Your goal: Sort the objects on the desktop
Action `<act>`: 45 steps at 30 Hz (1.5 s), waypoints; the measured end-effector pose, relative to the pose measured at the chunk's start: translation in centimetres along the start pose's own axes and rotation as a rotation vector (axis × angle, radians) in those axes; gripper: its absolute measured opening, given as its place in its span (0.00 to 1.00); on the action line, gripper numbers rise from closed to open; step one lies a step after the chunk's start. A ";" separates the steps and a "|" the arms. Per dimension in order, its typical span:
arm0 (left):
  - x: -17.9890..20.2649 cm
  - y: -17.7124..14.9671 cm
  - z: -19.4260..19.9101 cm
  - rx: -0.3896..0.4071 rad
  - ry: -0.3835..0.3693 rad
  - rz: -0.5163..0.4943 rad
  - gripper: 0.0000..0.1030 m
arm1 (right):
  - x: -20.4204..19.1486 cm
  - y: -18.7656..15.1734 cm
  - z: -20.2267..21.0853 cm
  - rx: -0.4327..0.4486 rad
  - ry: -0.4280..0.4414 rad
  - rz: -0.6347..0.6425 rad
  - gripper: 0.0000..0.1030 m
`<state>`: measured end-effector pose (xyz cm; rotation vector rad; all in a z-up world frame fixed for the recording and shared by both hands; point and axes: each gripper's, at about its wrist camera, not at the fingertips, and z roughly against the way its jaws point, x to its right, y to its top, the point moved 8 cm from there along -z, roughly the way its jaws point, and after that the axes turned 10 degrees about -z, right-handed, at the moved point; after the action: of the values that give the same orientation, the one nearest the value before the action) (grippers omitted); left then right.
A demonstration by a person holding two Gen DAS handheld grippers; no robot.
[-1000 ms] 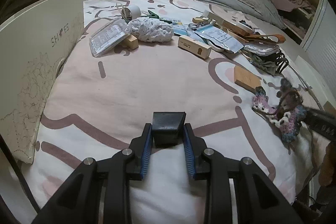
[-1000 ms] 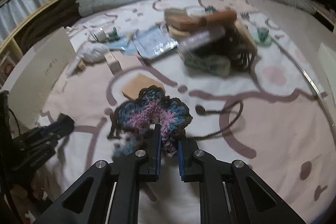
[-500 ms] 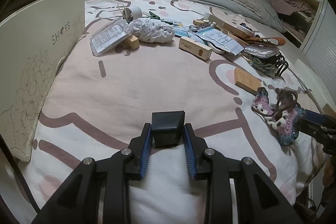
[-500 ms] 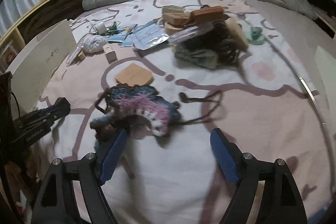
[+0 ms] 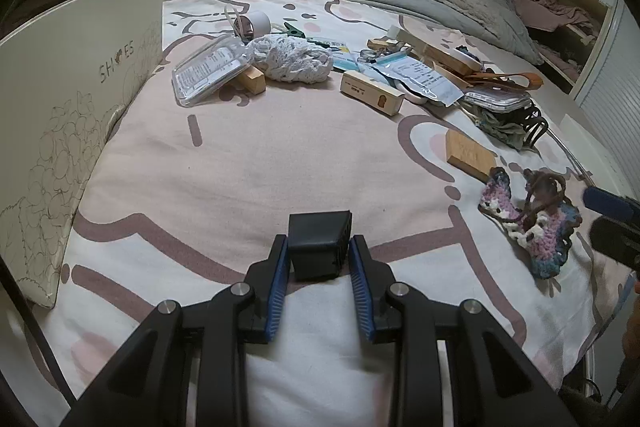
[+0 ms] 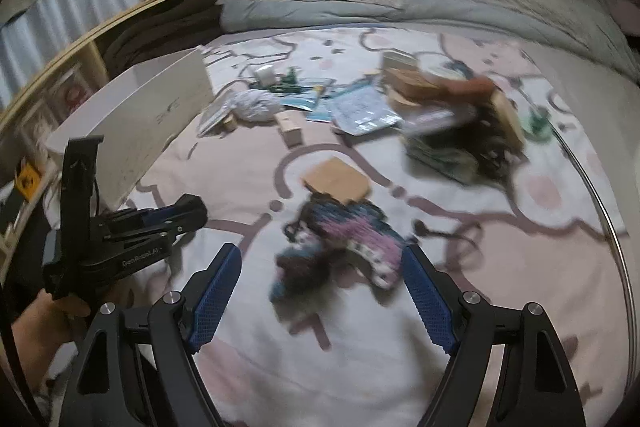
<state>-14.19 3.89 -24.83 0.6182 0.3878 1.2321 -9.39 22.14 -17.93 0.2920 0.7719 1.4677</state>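
Right gripper (image 6: 322, 291): jaws have just been opening, now spread wide; a second ago pinched on multicoloured crocheted yarn piece (image 6: 344, 247), now nothing pressed. Piece lies loose on pink-and-white patterned bed cover (image 6: 500, 267), near front edge, just beyond fingertips, touching tan wooden block (image 6: 336, 179) on far side. Reads as release: item set down, right gripper free for next pick. Left gripper (image 5: 318, 261): unchanged, pinching small black box (image 5: 319, 241), not yet placed. White shoe box (image 5: 80, 107) at left edge. Rest of clutter mid-cover unsorted.
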 end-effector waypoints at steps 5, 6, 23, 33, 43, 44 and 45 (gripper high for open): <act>-0.1 -0.1 0.0 0.011 -0.021 0.001 0.29 | -0.4 0.3 -2.8 -0.044 -0.001 0.059 0.80; -0.1 -0.1 0.0 0.013 -0.022 0.002 0.29 | -0.2 0.3 -3.2 -0.053 -0.014 0.071 0.80; 0.5 0.1 0.0 0.006 -0.068 0.022 0.45 | 1.7 -1.0 -5.4 -0.040 -0.123 0.043 0.41; 0.0 0.5 -0.2 -0.007 -0.068 0.111 0.45 | 1.8 -0.7 -4.2 -0.002 -0.088 -0.062 0.22; -0.8 0.4 -0.1 -0.008 -0.041 0.149 0.30 | 1.5 -0.9 -3.8 -0.006 -0.071 -0.102 0.22; -0.9 0.3 -0.1 -0.007 -0.045 0.156 0.29 | 1.4 -0.9 -3.8 -0.006 -0.071 -0.104 0.22; -1.0 0.3 0.0 -0.006 -0.051 0.162 0.29 | 1.4 -0.9 -3.8 -0.007 -0.072 -0.107 0.22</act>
<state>-14.71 3.03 -24.70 0.6854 0.2955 1.3682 -11.11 22.38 -21.69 0.2928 0.7137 1.3520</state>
